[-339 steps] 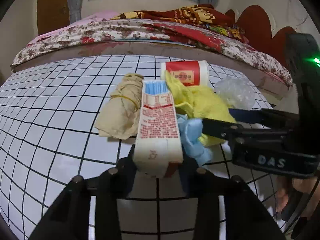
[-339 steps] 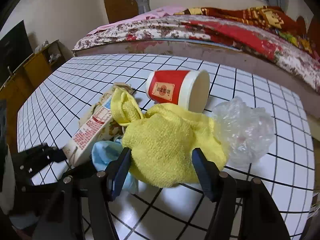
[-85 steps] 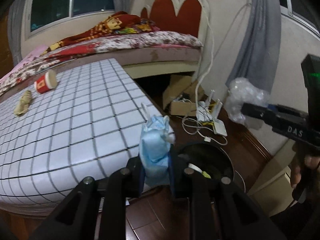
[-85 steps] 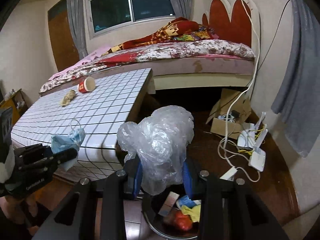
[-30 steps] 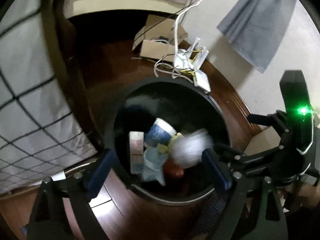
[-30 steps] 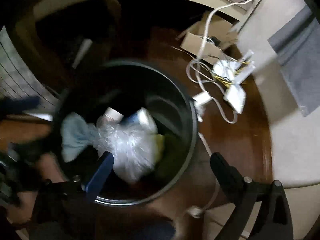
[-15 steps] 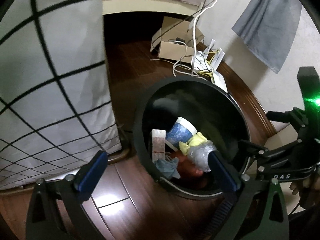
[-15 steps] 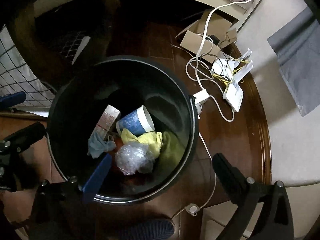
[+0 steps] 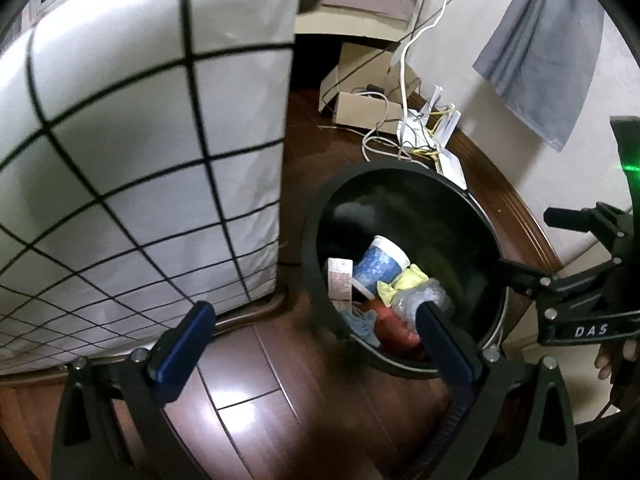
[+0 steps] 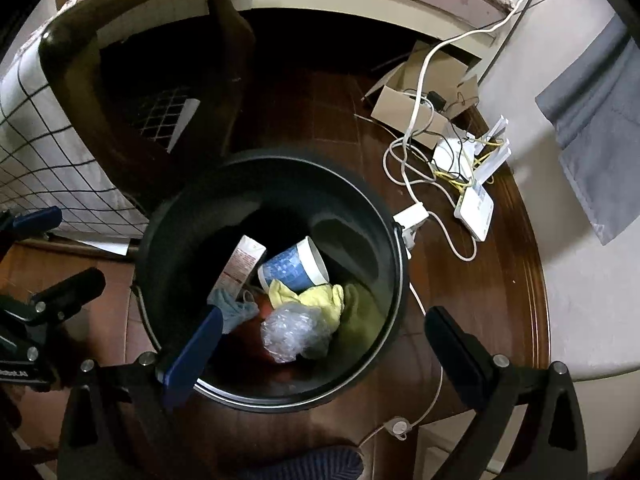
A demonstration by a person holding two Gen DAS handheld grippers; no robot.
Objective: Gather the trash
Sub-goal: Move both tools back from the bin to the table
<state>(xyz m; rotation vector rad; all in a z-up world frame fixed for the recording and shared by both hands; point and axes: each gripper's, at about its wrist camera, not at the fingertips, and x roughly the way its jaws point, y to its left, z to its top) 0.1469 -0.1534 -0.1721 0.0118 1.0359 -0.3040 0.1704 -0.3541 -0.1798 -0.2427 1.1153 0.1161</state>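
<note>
At the far left, the table (image 9: 132,152), draped in a white cloth with a black grid, was seen hanging down to the dark wooden floor (image 9: 256,396). The left gripper (image 9: 312,320) was held above the floor beside the bin, its jaws spread wide with nothing between them; they had just been opening further. To its right stood the black round bin (image 10: 160,248), and the collected trash was found lying at its bottom: a red-and-white carton (image 10: 244,260) leaned against the inner wall, a blue face mask (image 10: 234,308) lay below it, a blue patterned paper cup (image 10: 292,268) lay on its side, a yellow cloth (image 10: 320,296) was bunched under the cup, and a crumpled clear plastic bag (image 10: 294,334) rested on top, touching the cloth. The right gripper (image 10: 320,332) was held over the bin, its jaws likewise spread wide and empty. Further right, on the floor, white cables (image 10: 416,128), a cardboard box (image 10: 404,108) and white routers (image 10: 476,204) were seen near the wall, and a grey cloth (image 10: 596,136) was hung at the far right.
</note>
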